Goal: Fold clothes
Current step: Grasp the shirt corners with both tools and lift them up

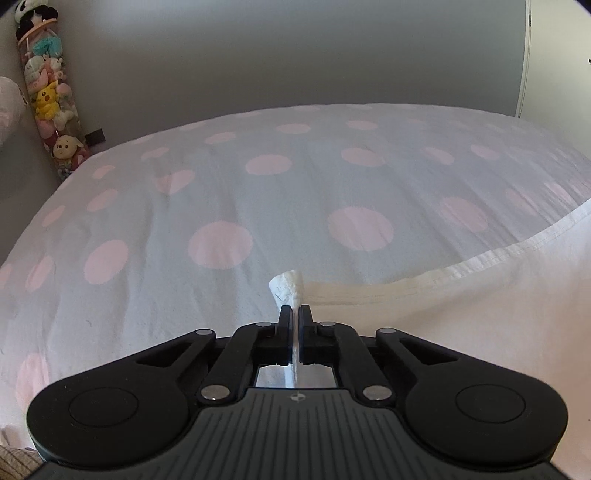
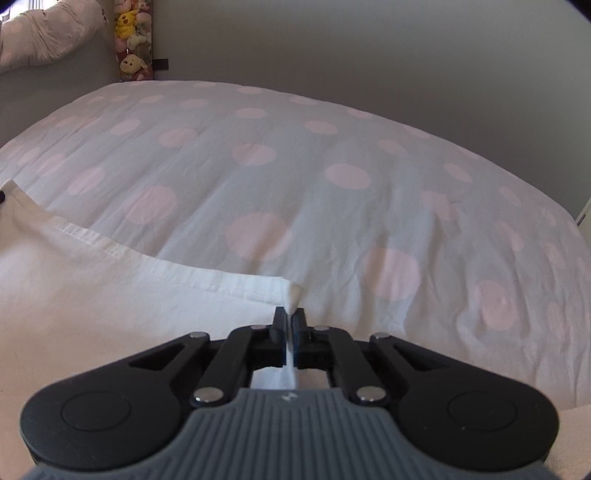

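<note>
A white garment [image 1: 480, 302] lies on the bed, its stitched hem running from the lower middle out to the right in the left wrist view. My left gripper [image 1: 295, 310] is shut on the hem's left corner, and a bunched tip of cloth pokes out above the fingertips. In the right wrist view the same white garment [image 2: 110, 295] spreads to the left. My right gripper [image 2: 290, 314] is shut on its right corner, a small peak of fabric showing just past the jaws. The hem sags between the two pinched corners.
The bed carries a pale cover with pink dots [image 1: 258, 206], also the pale cover [image 2: 332, 206] in the right wrist view. A tall clear tube of plush toys [image 1: 48, 96] stands at the far left by the grey wall. A puffy pale bundle [image 2: 48, 33] sits top left.
</note>
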Tool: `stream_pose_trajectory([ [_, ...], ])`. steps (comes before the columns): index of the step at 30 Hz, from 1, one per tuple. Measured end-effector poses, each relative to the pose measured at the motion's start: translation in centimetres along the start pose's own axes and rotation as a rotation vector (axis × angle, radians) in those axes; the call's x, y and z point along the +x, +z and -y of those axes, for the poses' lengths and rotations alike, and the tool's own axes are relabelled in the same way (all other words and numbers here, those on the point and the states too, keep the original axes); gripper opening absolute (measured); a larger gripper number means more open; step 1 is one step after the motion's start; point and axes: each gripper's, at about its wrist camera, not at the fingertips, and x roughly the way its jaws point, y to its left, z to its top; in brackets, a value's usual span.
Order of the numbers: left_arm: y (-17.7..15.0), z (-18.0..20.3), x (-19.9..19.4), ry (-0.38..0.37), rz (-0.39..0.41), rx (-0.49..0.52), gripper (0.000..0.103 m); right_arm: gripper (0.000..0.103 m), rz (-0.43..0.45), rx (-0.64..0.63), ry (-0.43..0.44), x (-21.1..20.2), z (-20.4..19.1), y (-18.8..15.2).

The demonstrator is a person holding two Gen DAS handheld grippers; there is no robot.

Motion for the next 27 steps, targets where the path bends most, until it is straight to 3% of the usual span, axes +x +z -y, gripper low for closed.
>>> stream_pose_trajectory([
  [6,0.4,-0.2,-7.1,-0.025,0.087,0.037,0.001,0.003,0.089,0.010,0.027,-7.0,-0.7,-0.8],
  [14,-1.3,0.1,-18.1,-0.042,0.188,0.049,0.001,0.003,0.199,-0.004,0.042,-20.1,-2.3,-3.9],
  [21,-5.4,1.0,-27.2,-0.053,0.228,0.066,0.001,0.003,0.248,0.010,0.056,-30.6,-4.1,-9.0],
  [27,-11.5,2.8,-33.4,-0.070,0.219,0.098,0.001,0.003,0.250,0.011,0.088,-37.1,-6.8,-15.0],
])
